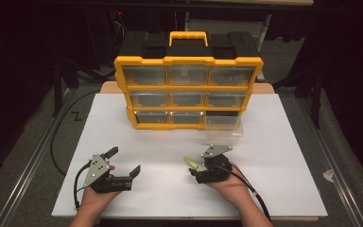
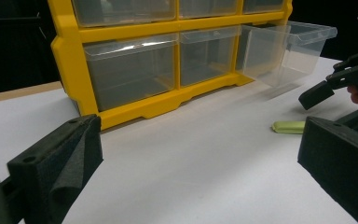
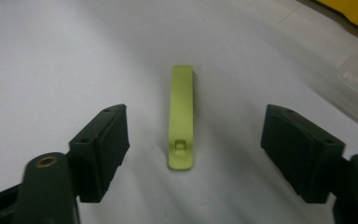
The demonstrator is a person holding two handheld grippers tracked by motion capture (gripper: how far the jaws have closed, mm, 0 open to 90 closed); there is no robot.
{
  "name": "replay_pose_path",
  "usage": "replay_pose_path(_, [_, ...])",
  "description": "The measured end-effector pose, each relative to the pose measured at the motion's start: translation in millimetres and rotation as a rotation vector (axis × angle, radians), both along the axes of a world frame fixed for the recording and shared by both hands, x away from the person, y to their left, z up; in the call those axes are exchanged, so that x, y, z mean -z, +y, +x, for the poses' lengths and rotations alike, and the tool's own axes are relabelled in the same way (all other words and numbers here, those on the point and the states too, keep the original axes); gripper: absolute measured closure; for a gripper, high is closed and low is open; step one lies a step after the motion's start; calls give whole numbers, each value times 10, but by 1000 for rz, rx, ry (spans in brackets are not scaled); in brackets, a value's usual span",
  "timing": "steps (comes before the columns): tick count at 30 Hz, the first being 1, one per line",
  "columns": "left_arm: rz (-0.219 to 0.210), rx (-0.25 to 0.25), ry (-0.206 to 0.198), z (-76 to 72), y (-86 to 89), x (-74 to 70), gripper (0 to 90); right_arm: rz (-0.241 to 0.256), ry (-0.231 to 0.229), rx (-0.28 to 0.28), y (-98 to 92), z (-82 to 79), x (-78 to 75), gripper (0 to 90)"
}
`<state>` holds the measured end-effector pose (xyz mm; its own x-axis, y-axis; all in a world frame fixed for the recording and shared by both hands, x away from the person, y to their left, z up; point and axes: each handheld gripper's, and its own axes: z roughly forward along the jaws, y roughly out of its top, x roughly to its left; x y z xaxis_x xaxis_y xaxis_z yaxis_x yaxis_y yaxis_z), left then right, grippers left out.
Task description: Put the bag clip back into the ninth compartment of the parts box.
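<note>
A small flat lime-green plastic strip [image 3: 182, 116] is seen lying flat on the white table sheet [image 1: 274, 179], in front of the yellow-framed organiser with clear plastic drawers [image 1: 187, 90] and near the pulled-out clear drawer [image 1: 223, 128] at its bottom right. The right gripper [image 3: 193, 149] is held low over the strip with its jaws spread wide, one on each side; nothing is gripped and no pad touches the strip. The left gripper [image 1: 123, 163] is rested on the sheet well to the left, jaws also wide open and empty.

The strip is judged light and stiff, with a smooth, probably slippery surface; being thin and flush with the sheet, little edge is offered for a grip. A small moulded notch is seen near the end closest to the right gripper. The long sides are best pinched across the narrow width, about mid-length, with the pads brought right down to the sheet. A skewed or high close could let it squirt out or pivot. Little force should be needed; breakage is judged unlikely.
</note>
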<state>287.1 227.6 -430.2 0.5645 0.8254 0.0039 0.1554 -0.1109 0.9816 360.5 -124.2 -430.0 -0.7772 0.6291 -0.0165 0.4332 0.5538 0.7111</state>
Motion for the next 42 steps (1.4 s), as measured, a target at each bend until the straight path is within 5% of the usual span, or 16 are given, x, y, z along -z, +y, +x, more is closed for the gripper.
replay_pose_path(14, [5, -4, -4, -5, 1, 3, 4, -20, -1, -42, 98, 65, 19, 662])
replay_pose_path(42, [3, -5, -1, -12, 7, 4, 4, -35, 7, -48, 157, 119, 42, 767])
